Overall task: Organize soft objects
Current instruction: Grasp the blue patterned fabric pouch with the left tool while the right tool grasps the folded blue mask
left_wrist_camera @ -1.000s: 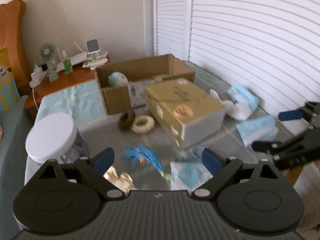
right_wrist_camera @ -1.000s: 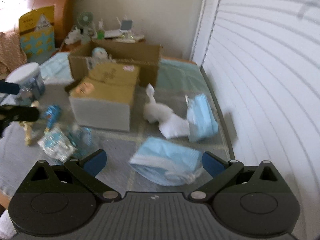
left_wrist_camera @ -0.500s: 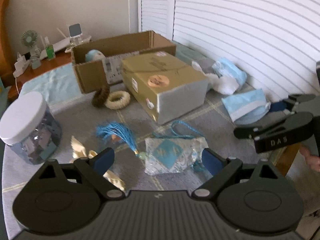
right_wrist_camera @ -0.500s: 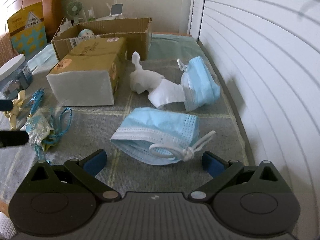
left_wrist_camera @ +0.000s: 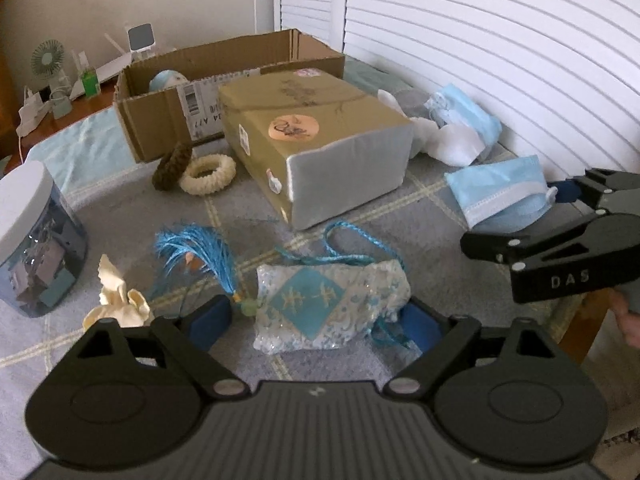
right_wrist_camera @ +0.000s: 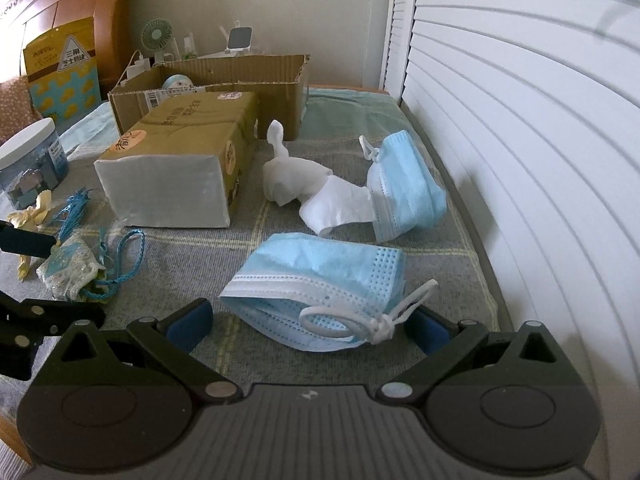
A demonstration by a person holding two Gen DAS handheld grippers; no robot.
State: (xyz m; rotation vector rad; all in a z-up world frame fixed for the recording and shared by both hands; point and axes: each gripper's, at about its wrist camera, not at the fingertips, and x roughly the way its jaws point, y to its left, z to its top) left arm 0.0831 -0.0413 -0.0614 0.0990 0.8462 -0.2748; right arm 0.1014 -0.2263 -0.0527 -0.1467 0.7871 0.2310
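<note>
My left gripper (left_wrist_camera: 318, 322) is open, its blue pads on either side of a light blue embroidered pouch (left_wrist_camera: 330, 304) with a blue cord and tassel (left_wrist_camera: 200, 250). My right gripper (right_wrist_camera: 308, 322) is open around the near edge of a folded blue face mask (right_wrist_camera: 320, 280); it also shows in the left wrist view (left_wrist_camera: 500, 192). A second blue mask (right_wrist_camera: 404, 184) and crumpled white tissue (right_wrist_camera: 304, 184) lie farther back. The pouch also shows at the left of the right wrist view (right_wrist_camera: 68, 268).
An open cardboard box (left_wrist_camera: 224, 80) stands at the back with a gold tissue package (left_wrist_camera: 312, 140) in front. Brown and cream scrunchies (left_wrist_camera: 192, 166), a cream bow (left_wrist_camera: 116, 300) and a white-lidded jar (left_wrist_camera: 32, 240) sit left. White shutters (right_wrist_camera: 520, 120) line the right edge.
Both grippers have moved forward and down: the left now straddles the pouch, the right now straddles the near blue mask. Both stay open.
</note>
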